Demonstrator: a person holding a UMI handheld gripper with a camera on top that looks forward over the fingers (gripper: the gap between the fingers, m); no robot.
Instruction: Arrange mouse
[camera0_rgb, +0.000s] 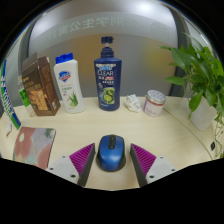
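- Desk (175, 140), light wood-tone, carries everything; pale wall behind.
- Green plant (203, 72) stands at the right side of the desk, well away from the fingers.
- Blue shampoo bottle (107, 73) is upright at the back centre; white bottle (69, 83) and brown box (39, 86) stand left of it.
- Small round tin (154, 102) and a crumpled white item sit right of the blue bottle.
- Pinkish booklet (33, 143) lies flat just left of the fingers.
- Blue mouse (111, 152) sits on the desk between the fingers, gaps showing on both sides.
- Gripper (112, 160) is spread apart, magenta pads (81, 157) flanking the mouse, not pressing.
- Likely step: closing on the mouse. Keeping it centred, squeezing its flanks evenly and staying low would stop the rounded shell slipping out.
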